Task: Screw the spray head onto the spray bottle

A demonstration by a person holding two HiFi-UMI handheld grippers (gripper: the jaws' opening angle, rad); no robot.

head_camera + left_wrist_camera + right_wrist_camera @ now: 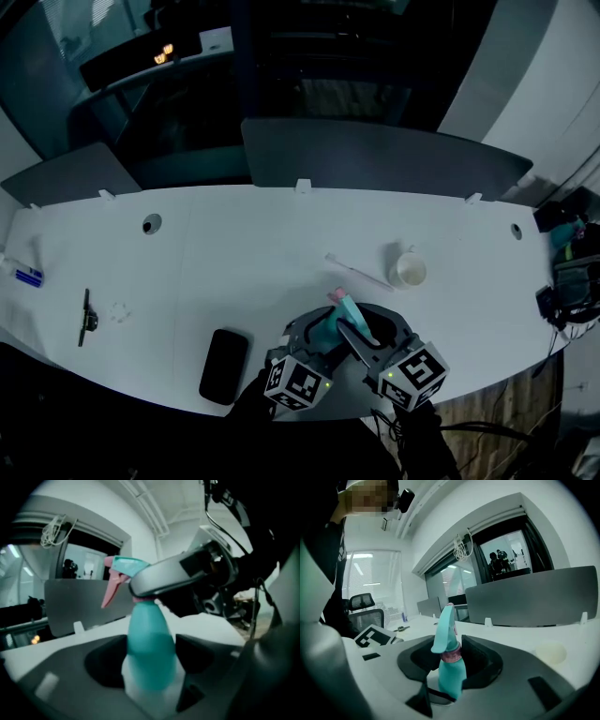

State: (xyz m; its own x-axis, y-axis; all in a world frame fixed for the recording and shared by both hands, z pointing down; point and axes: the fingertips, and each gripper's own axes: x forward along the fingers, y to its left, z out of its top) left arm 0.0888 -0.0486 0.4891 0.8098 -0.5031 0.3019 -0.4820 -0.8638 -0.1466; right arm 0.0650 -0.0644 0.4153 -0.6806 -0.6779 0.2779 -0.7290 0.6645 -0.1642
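At lower centre, by the tabletop (234, 253) edge, our left gripper (150, 663) fingers close on the spray bottle (149, 639) to steady it. Our right gripper (451, 657) fingers pinch the collar of the spray head (444, 630), we think for twisting.

You have the teal plastic spray bottle (349, 312) over the near side of the long white desk (234, 253), its body between the jaws of your left gripper (152, 659), its teal spray head (444, 630) between those of your right gripper (450, 661). The flat black phone (225, 366) lies to their left (close to the near edge); the thin white tube (358, 273) and round white cup (410, 270) lie just beyond, cup rightmost.
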